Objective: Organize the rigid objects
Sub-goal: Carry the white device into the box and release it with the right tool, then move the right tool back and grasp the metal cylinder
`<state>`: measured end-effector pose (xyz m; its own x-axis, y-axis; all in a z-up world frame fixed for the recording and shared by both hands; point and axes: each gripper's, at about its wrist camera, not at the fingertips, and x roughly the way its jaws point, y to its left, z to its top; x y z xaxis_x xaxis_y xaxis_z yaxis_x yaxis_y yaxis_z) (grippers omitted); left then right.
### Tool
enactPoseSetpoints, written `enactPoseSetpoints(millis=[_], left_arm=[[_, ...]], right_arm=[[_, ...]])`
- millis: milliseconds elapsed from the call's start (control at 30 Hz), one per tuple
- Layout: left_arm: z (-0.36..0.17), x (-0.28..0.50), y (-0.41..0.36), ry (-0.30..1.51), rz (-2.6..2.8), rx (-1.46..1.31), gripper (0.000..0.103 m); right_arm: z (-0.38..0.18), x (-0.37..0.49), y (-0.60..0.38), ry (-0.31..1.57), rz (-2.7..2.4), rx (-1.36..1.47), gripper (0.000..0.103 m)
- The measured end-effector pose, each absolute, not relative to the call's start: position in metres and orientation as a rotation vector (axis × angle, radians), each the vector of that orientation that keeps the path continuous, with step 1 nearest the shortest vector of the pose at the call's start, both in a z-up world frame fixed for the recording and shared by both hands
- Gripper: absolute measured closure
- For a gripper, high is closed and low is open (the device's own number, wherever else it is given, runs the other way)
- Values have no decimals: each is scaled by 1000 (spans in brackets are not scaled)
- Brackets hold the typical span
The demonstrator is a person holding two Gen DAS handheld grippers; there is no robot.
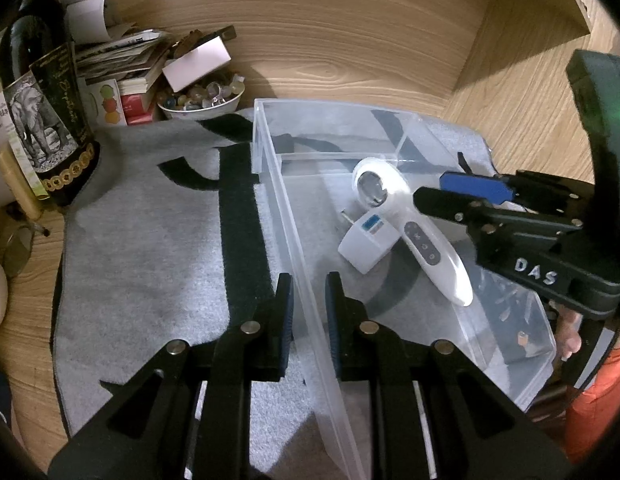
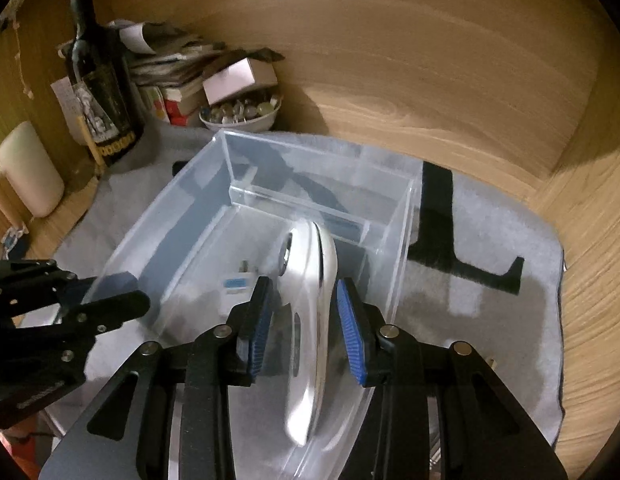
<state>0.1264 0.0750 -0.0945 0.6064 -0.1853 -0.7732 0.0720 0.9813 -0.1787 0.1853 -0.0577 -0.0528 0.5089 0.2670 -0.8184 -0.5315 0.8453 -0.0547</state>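
1. 1 white handheld device point(image 1: 413, 224) lies in the clear plastic bin point(image 1: 288, 216), long axis from 11 to 5 o'clock, round lens head at 11.
2. white adapter point(image 1: 367, 242) touches it at 8 o'clock; bottle point(image 1: 42, 116) and bowl point(image 1: 200, 100) well apart.
3. glossy, grey button strip.
4. left gripper point(image 1: 308, 312) straddles the bin wall, jaws apart; right gripper point(image 2: 304, 316) jaws apart, flanking the device.

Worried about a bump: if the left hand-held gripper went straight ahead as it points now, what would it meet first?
Probably the clear plastic bin's side wall: the left hand-held gripper already straddles it, fingers either side.
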Motion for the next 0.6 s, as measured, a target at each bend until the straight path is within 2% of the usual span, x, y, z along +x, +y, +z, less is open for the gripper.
enactPoseSetpoints(millis=[133, 333, 400, 500, 600], left_arm=[[-95, 127, 75, 907, -149, -135, 87], [-95, 127, 75, 907, -149, -134, 87], [-95, 126, 75, 906, -149, -134, 87], [-95, 126, 75, 906, -149, -134, 87], [-95, 126, 75, 906, -149, -135, 87]], right_arm=[[-40, 181, -61, 878, 491, -302, 70], [-12, 171, -76, 780, 452, -278, 50], [-2, 167, -85, 739, 423, -273, 40], [9, 163, -98, 703, 382, -268, 33], [15, 160, -115, 684, 329, -266, 32]])
